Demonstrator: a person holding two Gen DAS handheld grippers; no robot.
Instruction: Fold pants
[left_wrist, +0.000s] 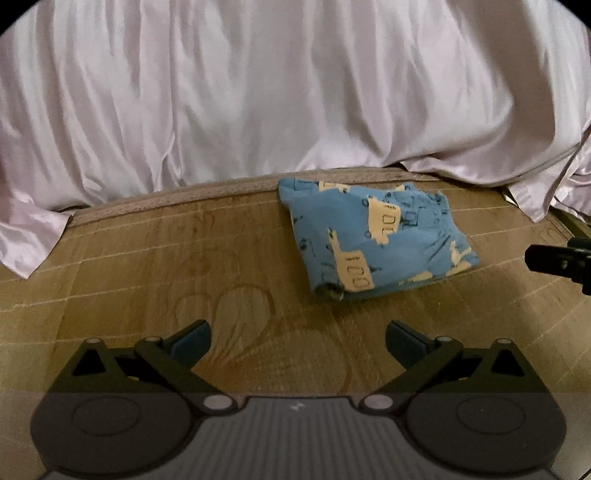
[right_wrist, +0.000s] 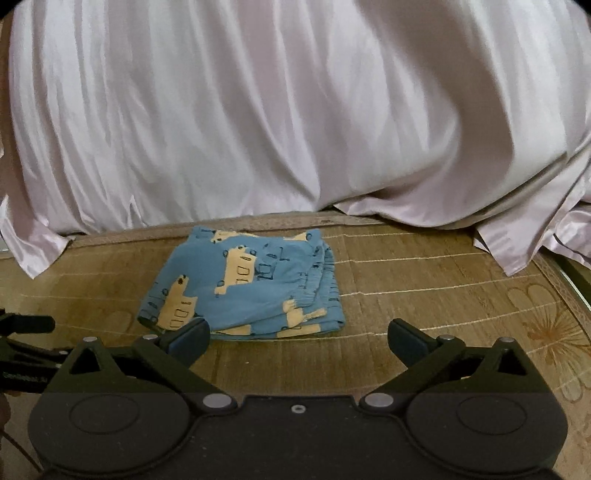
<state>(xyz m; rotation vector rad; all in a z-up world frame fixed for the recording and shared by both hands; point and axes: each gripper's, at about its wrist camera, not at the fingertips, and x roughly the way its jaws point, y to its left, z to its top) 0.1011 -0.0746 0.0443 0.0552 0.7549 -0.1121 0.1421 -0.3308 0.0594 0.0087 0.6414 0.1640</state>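
While a pale lilac satin bedcover (left_wrist: 280, 92) hangs in long vertical folds across the whole far side of the scene, a tan woven bamboo mat (left_wrist: 155, 258) with faint flower outlines spreads below it toward the near edge. The bedcover's hem drapes onto the mat's far border at left and right. On the mat lie the blue pants printed with cream vehicle shapes (right_wrist: 243, 284), folded into a compact, roughly square bundle with several layers stacked at its right edge; the bundle sits near the far border of the mat, clear of the bedcover. In the left wrist view the pants lie right of centre and beyond the fingers; in the right wrist view they lie left of centre, just past the left fingertip. The left gripper (left_wrist: 297, 341) hovers over bare mat with its jaws spread wide, holding nothing. The right gripper (right_wrist: 297, 341) is likewise spread wide and empty, its left finger (right_wrist: 188, 339) overlapping the bundle's near edge in the view; whether they touch I cannot tell.
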